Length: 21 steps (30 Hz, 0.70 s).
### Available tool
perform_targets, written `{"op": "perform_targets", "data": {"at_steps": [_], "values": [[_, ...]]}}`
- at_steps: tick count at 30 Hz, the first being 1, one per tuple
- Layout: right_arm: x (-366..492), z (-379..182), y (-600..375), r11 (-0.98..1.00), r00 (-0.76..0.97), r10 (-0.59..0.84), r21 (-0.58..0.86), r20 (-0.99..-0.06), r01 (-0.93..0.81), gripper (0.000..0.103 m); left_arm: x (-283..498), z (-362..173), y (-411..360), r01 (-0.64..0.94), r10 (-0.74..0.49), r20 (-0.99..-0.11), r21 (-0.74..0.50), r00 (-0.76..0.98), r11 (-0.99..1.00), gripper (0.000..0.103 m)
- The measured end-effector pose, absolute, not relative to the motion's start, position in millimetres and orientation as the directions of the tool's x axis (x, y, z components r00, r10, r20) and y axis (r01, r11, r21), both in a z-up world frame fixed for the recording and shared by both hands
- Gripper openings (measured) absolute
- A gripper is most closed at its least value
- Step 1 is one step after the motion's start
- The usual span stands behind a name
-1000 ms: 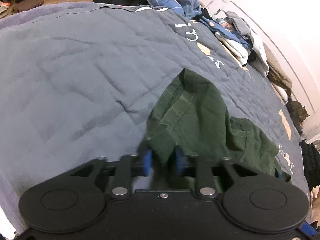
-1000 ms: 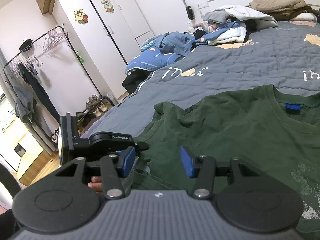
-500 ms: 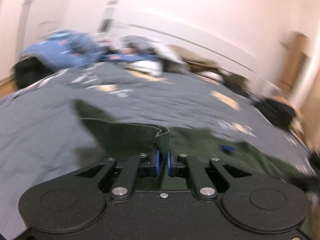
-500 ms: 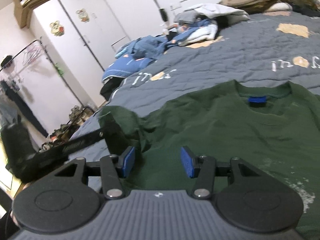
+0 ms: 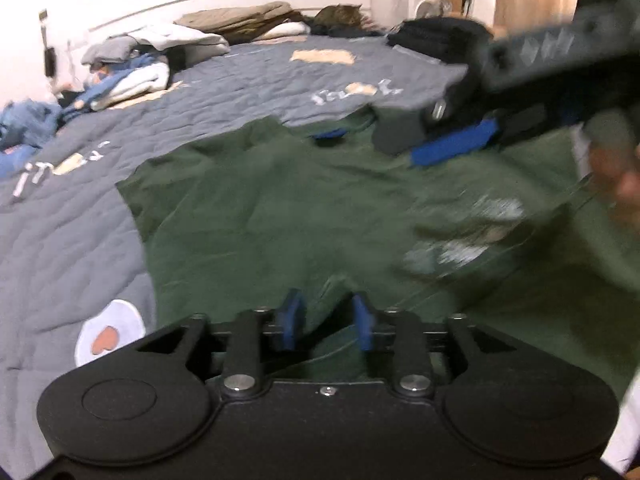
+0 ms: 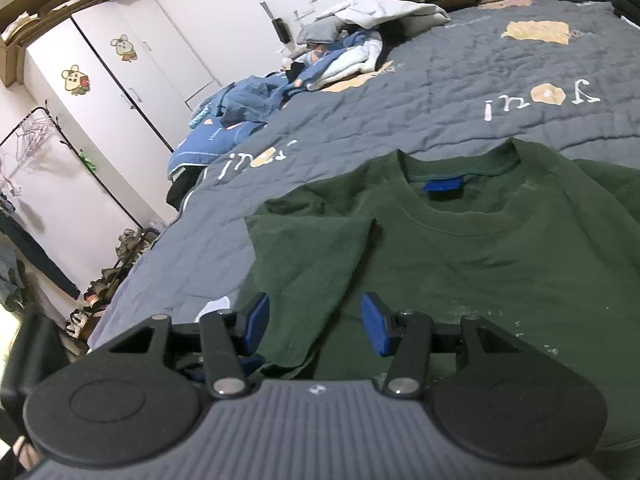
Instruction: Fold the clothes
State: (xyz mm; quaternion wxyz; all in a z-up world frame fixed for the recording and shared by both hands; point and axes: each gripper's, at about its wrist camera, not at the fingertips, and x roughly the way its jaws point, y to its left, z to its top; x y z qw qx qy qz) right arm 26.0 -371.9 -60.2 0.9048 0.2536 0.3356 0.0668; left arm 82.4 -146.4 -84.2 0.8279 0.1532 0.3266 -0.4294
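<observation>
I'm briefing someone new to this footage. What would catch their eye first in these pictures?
First, the dark green T-shirt spread front-up across the grey quilt, its blue neck label at the collar and one sleeve folded in over the body. Next, the open left gripper and right gripper low over the near cloth. Behind, heaped clothes crowd the far bed edge.

White embroidered lettering on the grey quilt appears upside down in the right wrist view: one group at the right of the frame looks like "joui", another at centre left is only partly legible. The blue neck tag of the green T-shirt shows no readable text; its pale chest print is too blurred to read.
</observation>
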Motion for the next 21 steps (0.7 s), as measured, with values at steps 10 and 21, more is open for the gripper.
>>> {"op": "perform_targets", "data": {"at_steps": [10,21], "values": [[45.5,-72.1,-383.1,0.862,0.757,0.276,0.502,-0.592,0.078,0.051,93.8,-66.5,-131.3,0.774,-0.628,-0.636,-0.077,0.448,0.629,0.059],[98.7,-102.8,-401.0,0.776,0.728,0.332,0.612,-0.599,0.150,0.051,77.8,-84.3,-151.0,0.827,-0.578,-0.666,0.105,0.471,0.552,0.058]]}}
